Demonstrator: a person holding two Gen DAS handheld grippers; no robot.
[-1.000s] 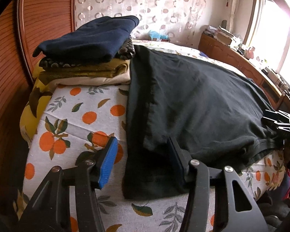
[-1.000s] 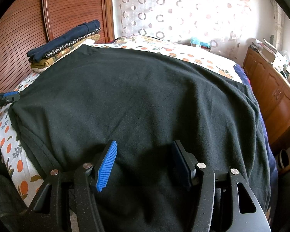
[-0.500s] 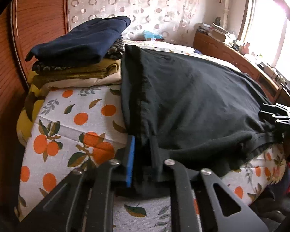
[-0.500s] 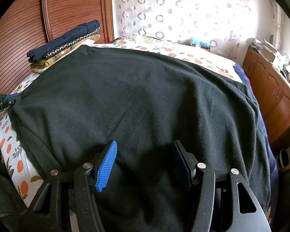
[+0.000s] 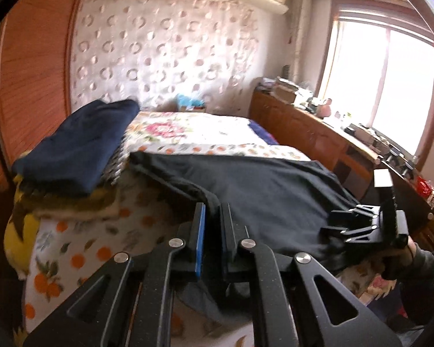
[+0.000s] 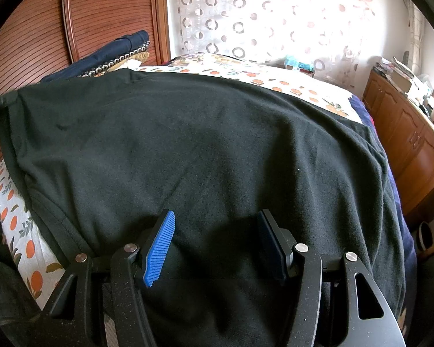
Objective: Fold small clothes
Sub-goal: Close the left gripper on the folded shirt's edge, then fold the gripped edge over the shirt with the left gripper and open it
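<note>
Spreading across most of the bed, whose sheet is printed with oranges, a black garment is laid flat. A stack of folded clothes, topped by a navy piece, is seen beside the garment's far left corner, against the wooden headboard. The garment's near left edge is clamped and lifted by the left hand-held gripper. The right hand-held gripper is held over the garment's near edge, jaws apart, nothing gripped.
</note>
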